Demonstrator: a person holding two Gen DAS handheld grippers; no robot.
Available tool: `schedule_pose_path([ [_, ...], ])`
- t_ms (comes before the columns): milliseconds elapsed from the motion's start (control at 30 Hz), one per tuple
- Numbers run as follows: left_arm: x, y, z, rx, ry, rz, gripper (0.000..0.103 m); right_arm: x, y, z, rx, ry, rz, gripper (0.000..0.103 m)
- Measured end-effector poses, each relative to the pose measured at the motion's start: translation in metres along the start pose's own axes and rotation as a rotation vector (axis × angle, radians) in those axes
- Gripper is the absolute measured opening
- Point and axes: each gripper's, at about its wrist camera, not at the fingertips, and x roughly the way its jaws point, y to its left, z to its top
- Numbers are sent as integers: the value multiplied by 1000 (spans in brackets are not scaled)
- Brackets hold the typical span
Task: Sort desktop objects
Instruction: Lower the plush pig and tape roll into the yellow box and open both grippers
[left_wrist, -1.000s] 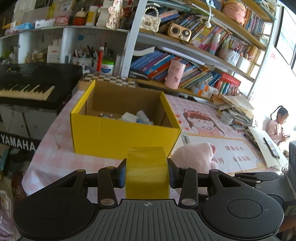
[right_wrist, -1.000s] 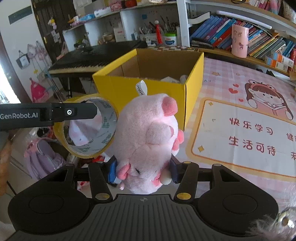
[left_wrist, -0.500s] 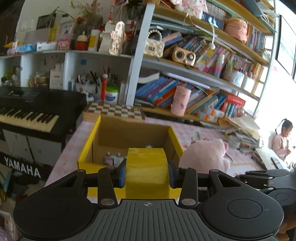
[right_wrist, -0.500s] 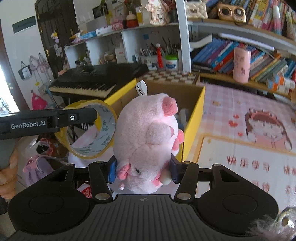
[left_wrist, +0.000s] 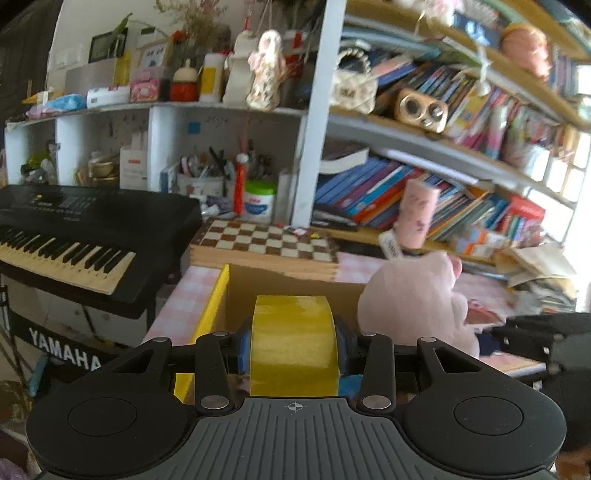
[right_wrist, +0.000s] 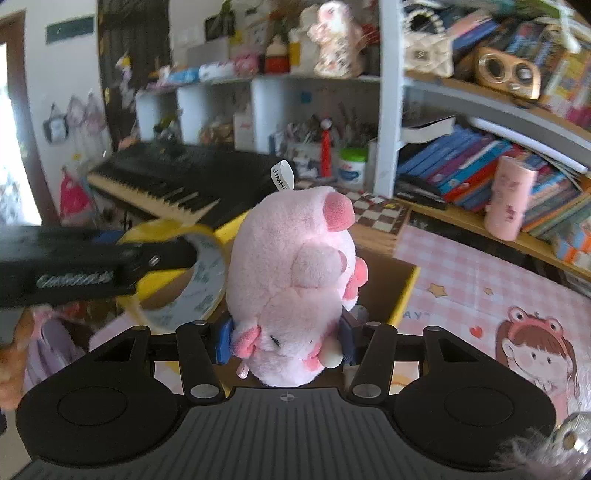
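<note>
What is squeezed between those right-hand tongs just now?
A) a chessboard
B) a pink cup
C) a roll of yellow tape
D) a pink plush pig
D: in the right wrist view the right tongs pinch the pink plush pig from both sides, while the roll of yellow tape sits in the left tongs.

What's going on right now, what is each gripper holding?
Left gripper shut on yellow tape roll. Right gripper shut on pink plush pig. Both held above the yellow box. Nothing in the way.
</note>
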Motion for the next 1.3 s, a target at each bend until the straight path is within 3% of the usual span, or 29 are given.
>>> schedule_pose_path([
  [200,55,5,16,19,75,30,40,55,-5,2,-108,132,59,50],
  [367,93,-2,29,76,128,49,40,90,-19,4,-114,232,119,51],
  [733,143,-13,27,162,275,65,40,122,-27,0,-243,314,186,52],
  [1200,150,-17,28,184,271,79,40,128,-31,1,-299,322,233,53],
  [1300,143,-19,29,178,233,78,52,126,-31,0,-312,309,231,57],
])
